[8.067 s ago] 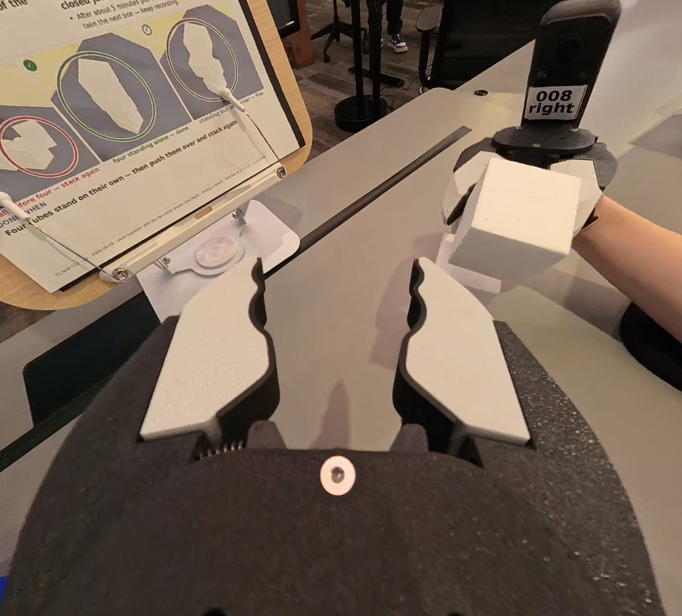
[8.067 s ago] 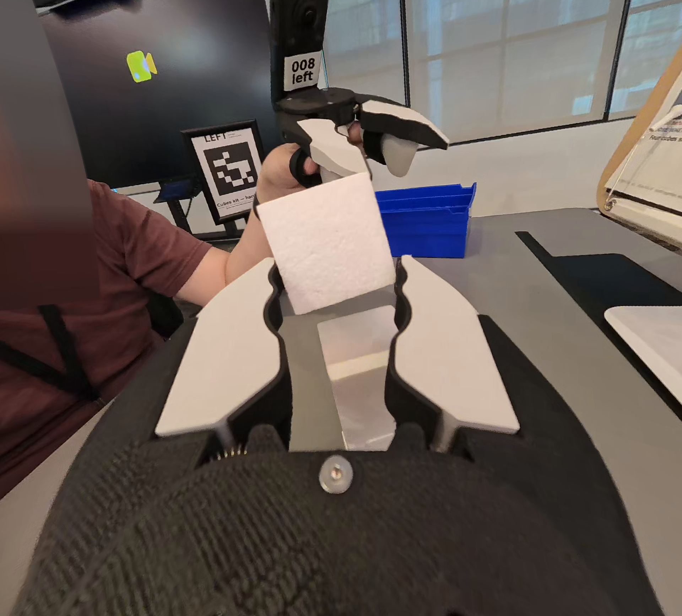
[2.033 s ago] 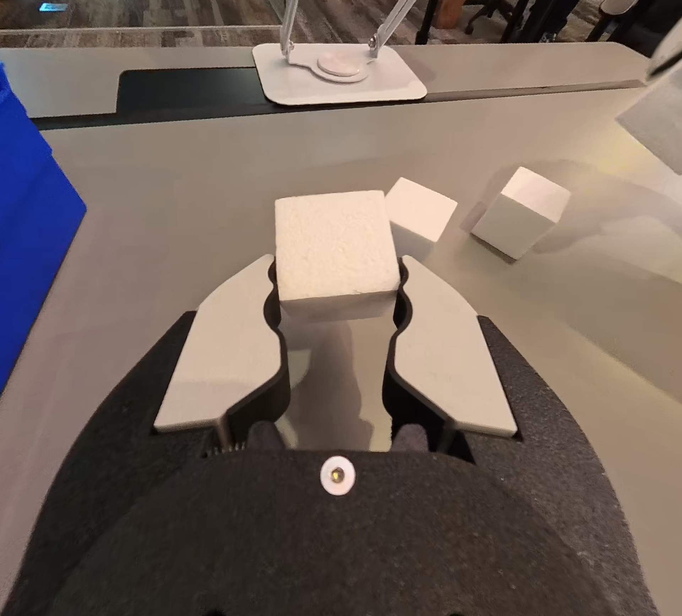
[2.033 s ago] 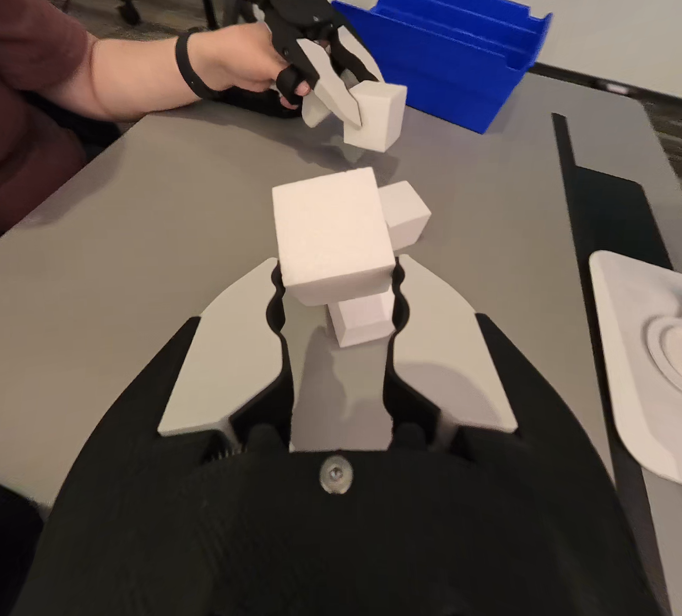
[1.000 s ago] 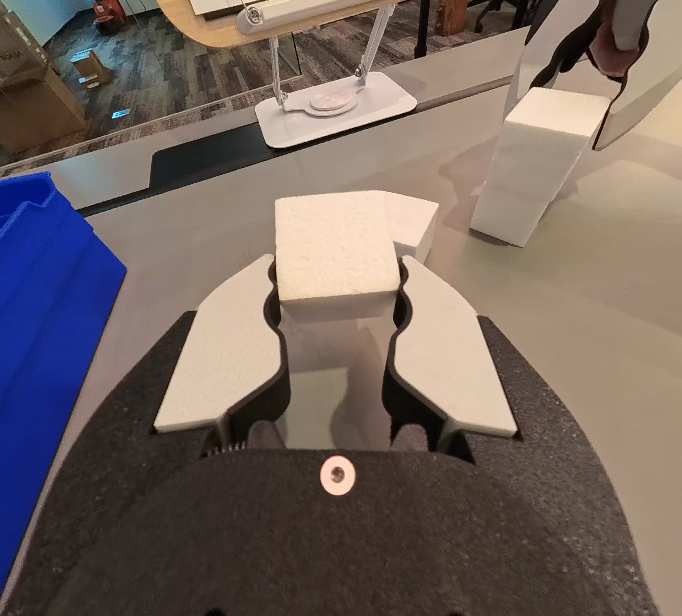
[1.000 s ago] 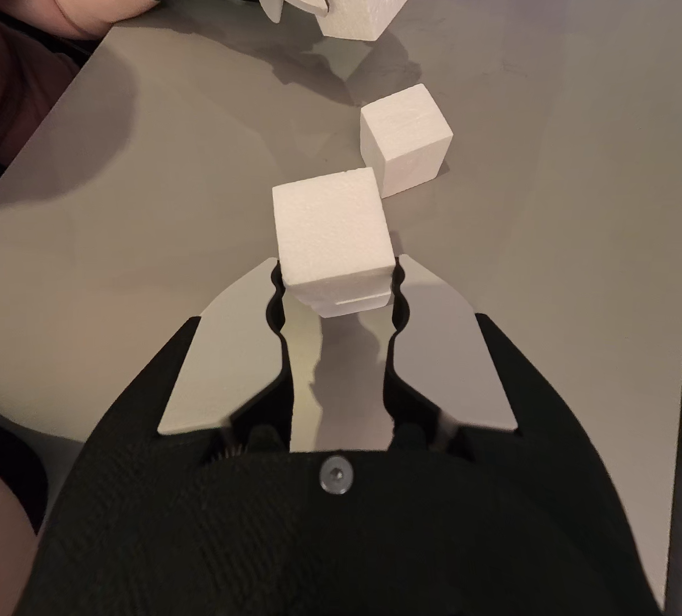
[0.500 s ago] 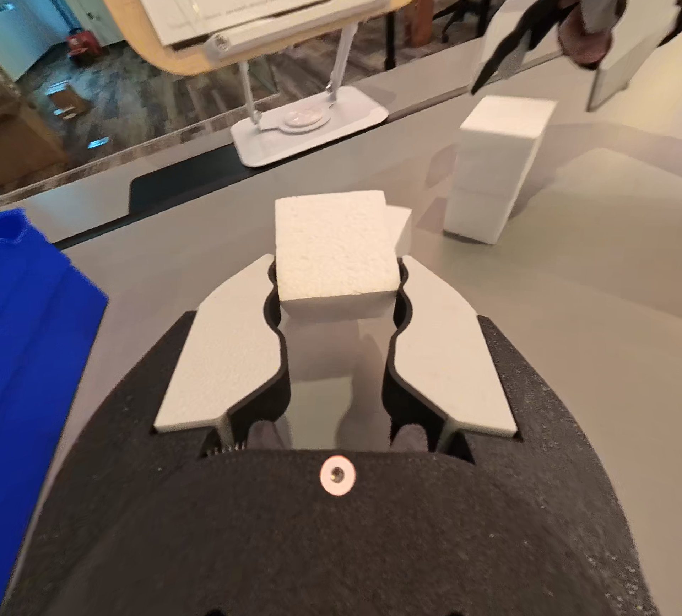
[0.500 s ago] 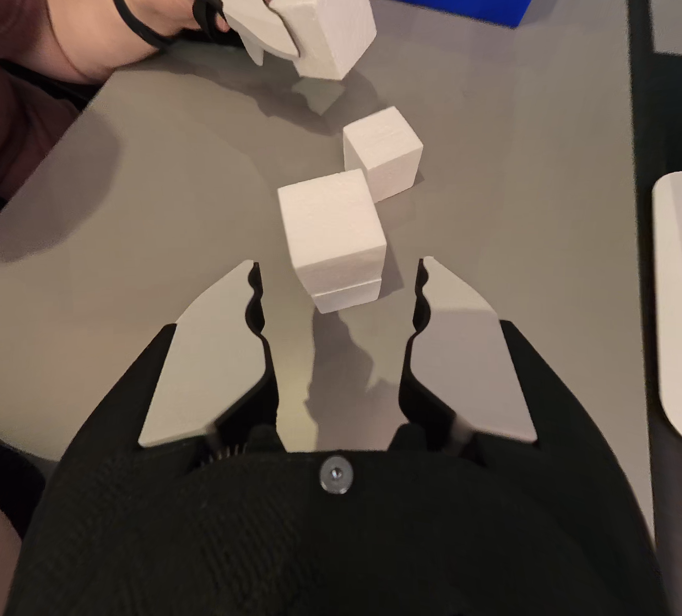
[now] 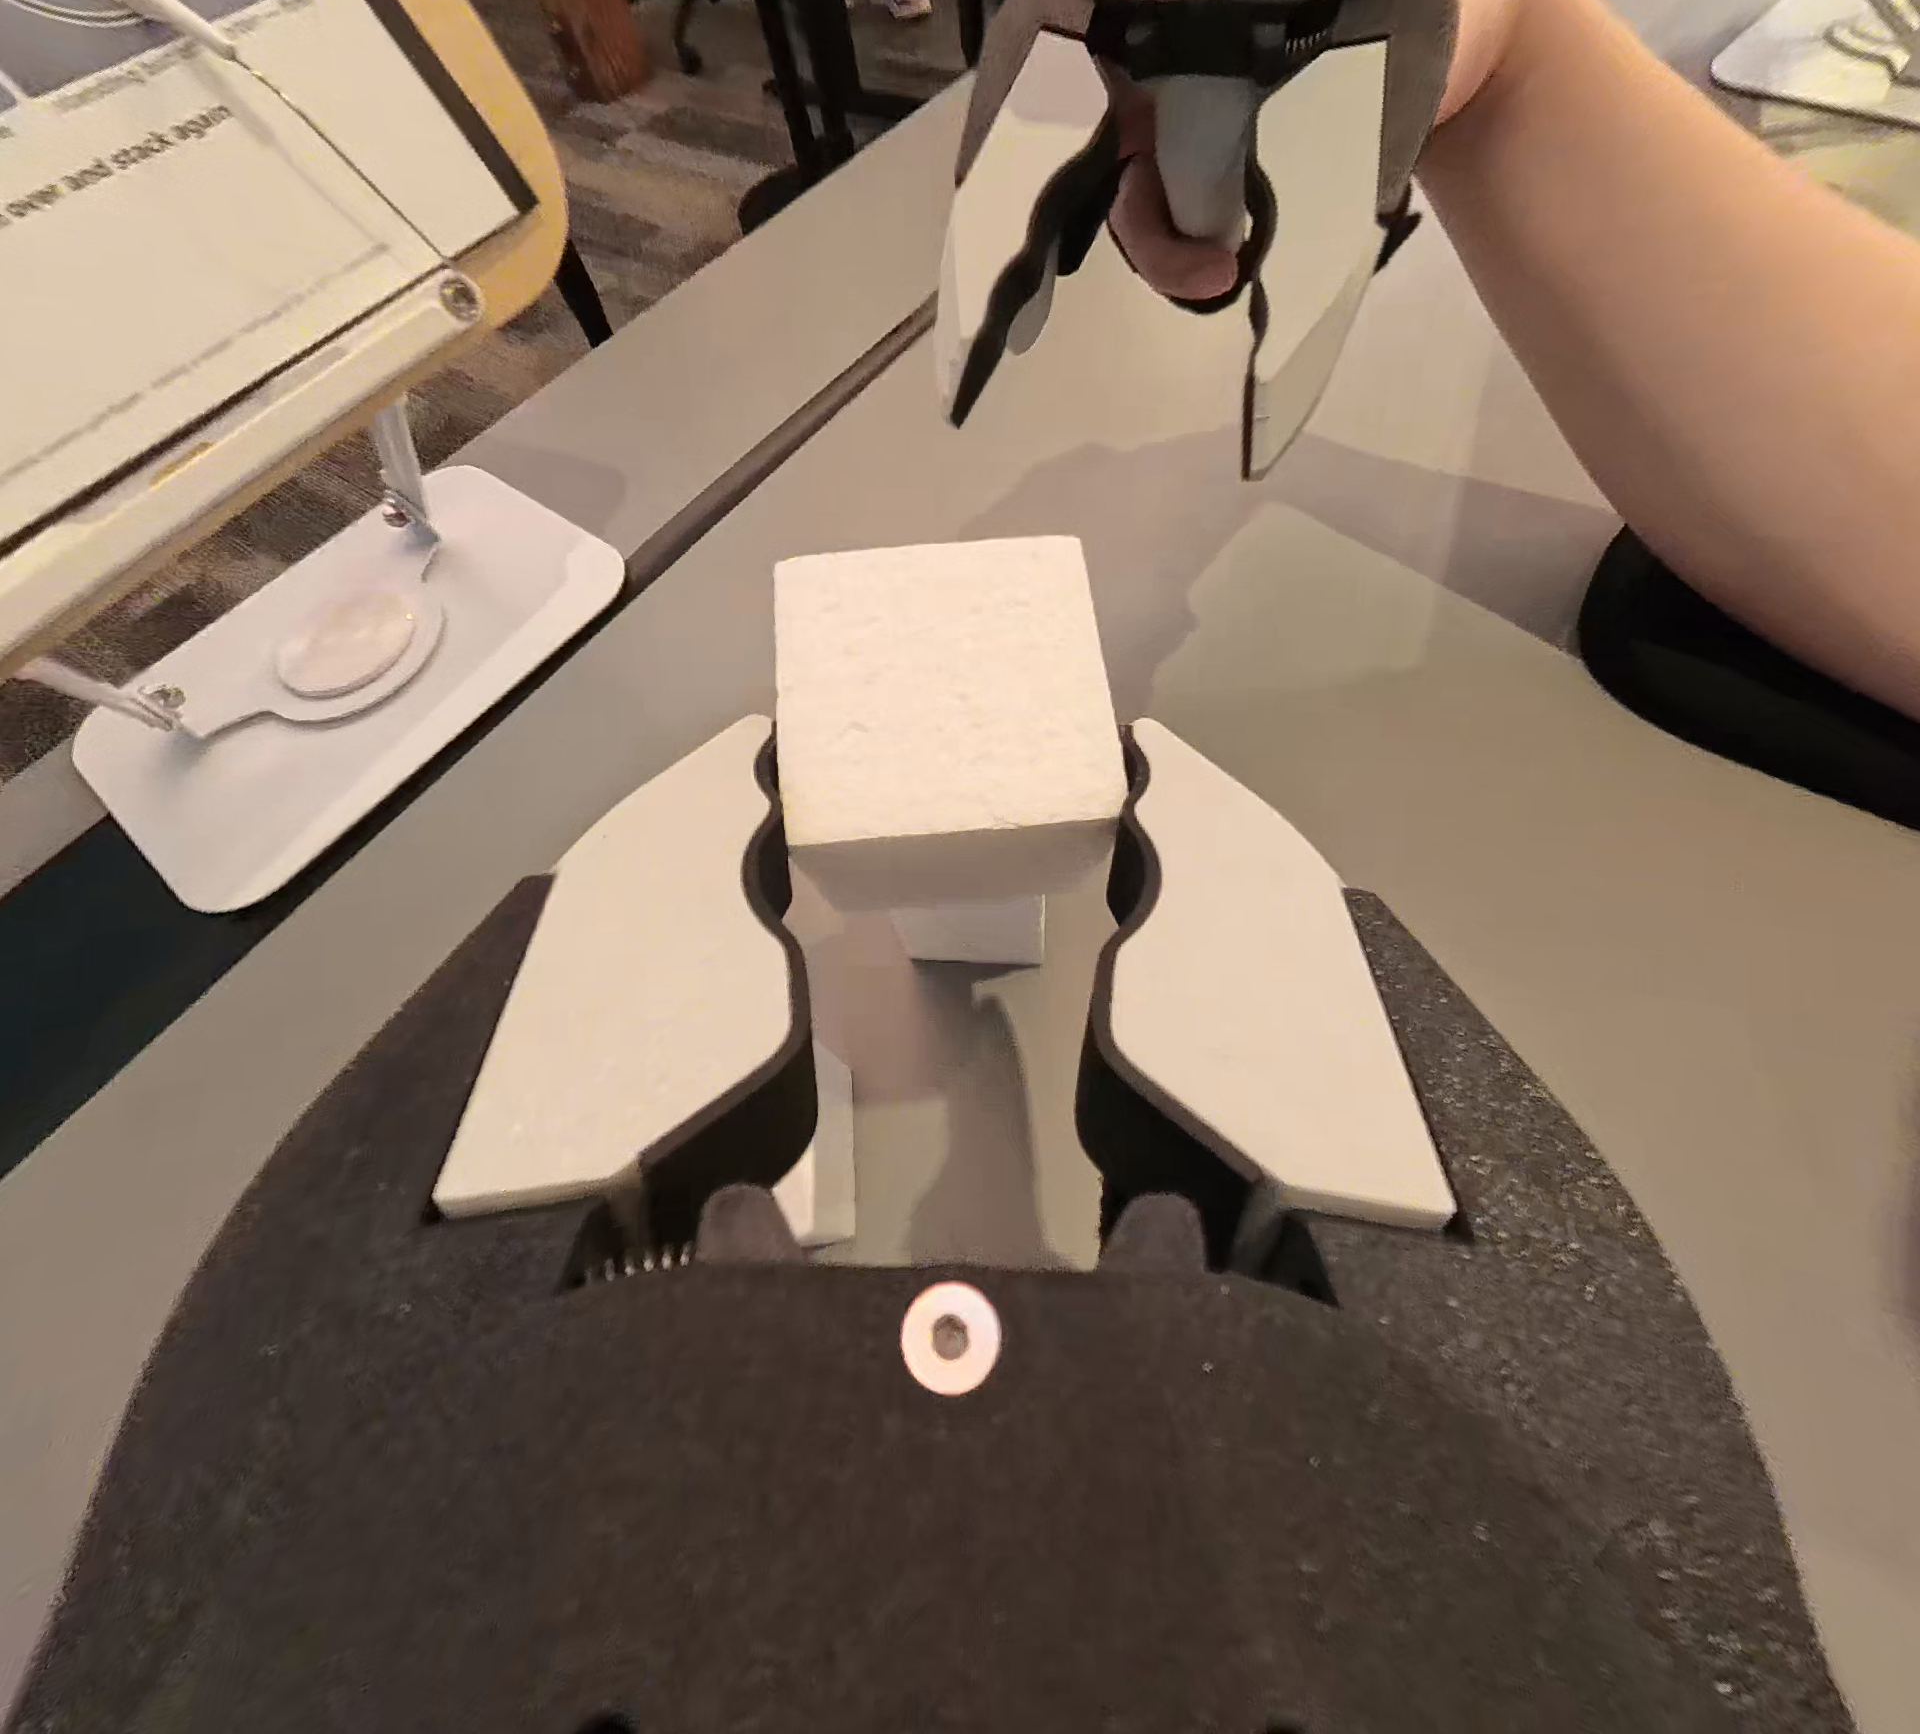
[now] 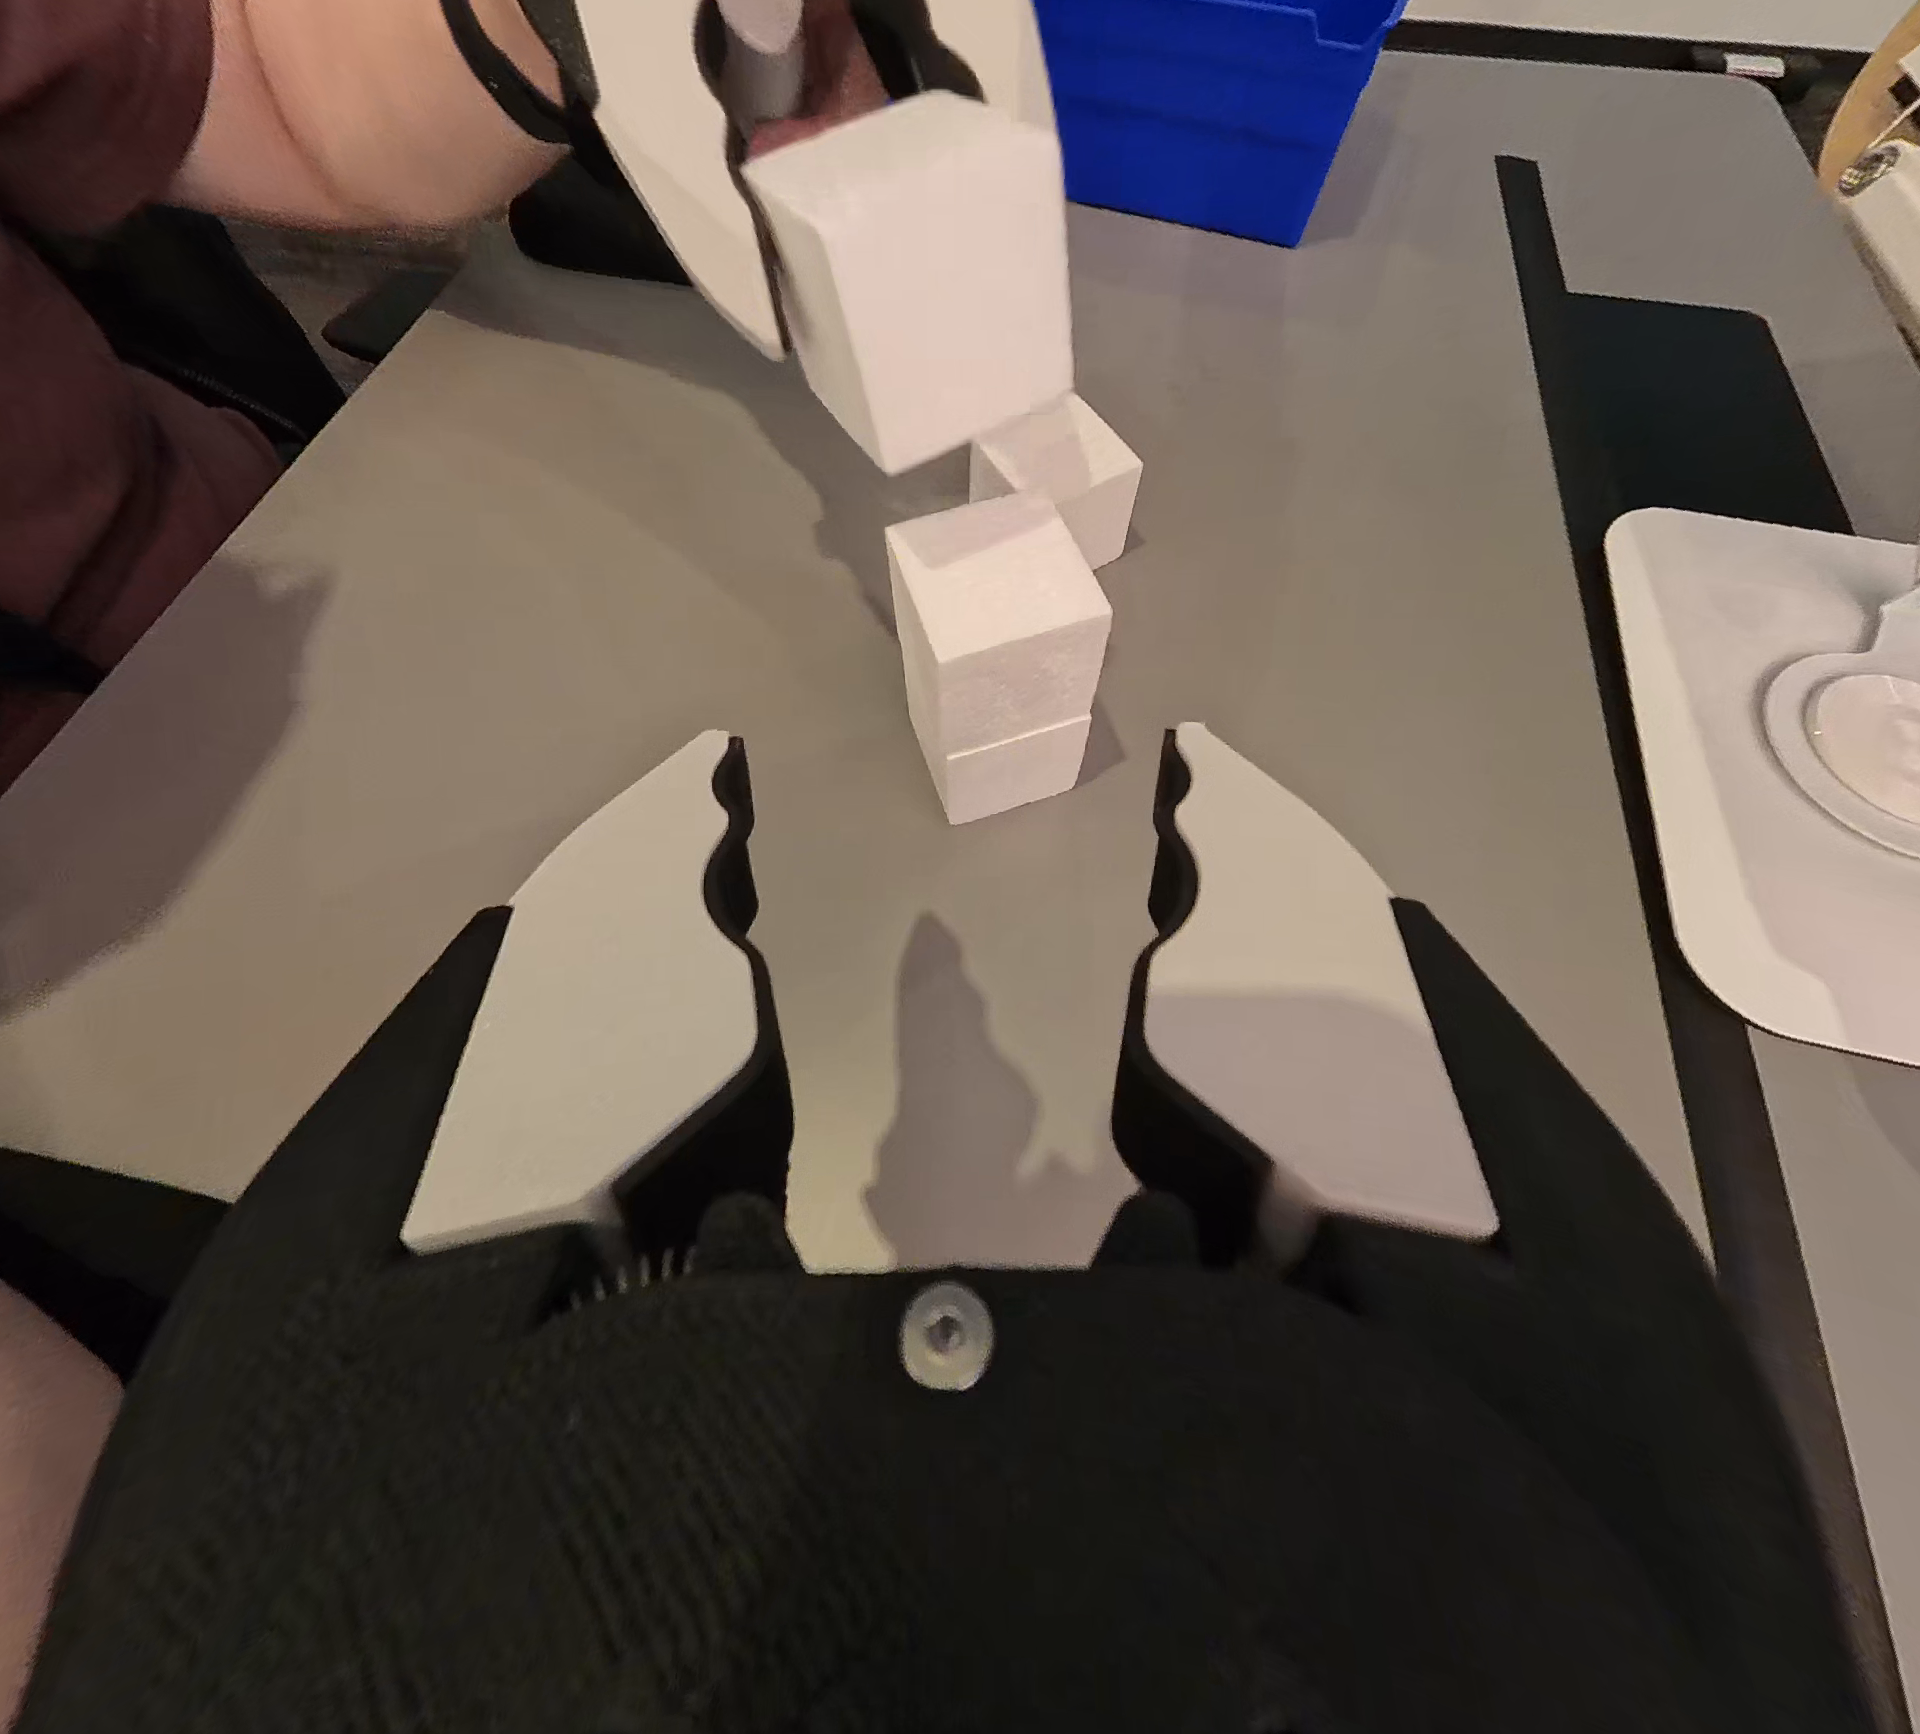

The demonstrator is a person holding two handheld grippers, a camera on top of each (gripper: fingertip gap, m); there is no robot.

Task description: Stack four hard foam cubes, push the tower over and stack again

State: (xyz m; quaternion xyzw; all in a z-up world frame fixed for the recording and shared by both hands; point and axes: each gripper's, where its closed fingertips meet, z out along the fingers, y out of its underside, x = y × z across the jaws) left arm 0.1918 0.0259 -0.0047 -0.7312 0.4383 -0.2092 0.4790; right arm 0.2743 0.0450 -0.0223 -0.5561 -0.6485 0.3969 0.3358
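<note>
You're mid-stack: 2 cubes already stand as a short tower [image 10: 995, 661] near the middle of the grey table [image 10: 520, 645], and cube 3 is on its way. Your left gripper [image 9: 945, 785] is clamped on the held cube [image 9: 940, 702], carried in the air over the tower and not yet seated; from the right wrist view it sits above and slightly to the far side of the tower top, a bit tilted. The 4th cube [image 10: 1070, 469] lies loose on the table just behind the tower, close to touching it.

Next move, as I judge it: level the held cube, line it square over the top face, lower until it rests, then release. Tilt or offset here risks knocking the tower.

Your right gripper [image 10: 951, 811] is empty, jaws spread wide, hanging above the table just short of the tower and pointing down at it. Blue bin [image 10: 1216, 43] sits at the far edge, document stand base [image 10: 1766, 801] off to the side.
</note>
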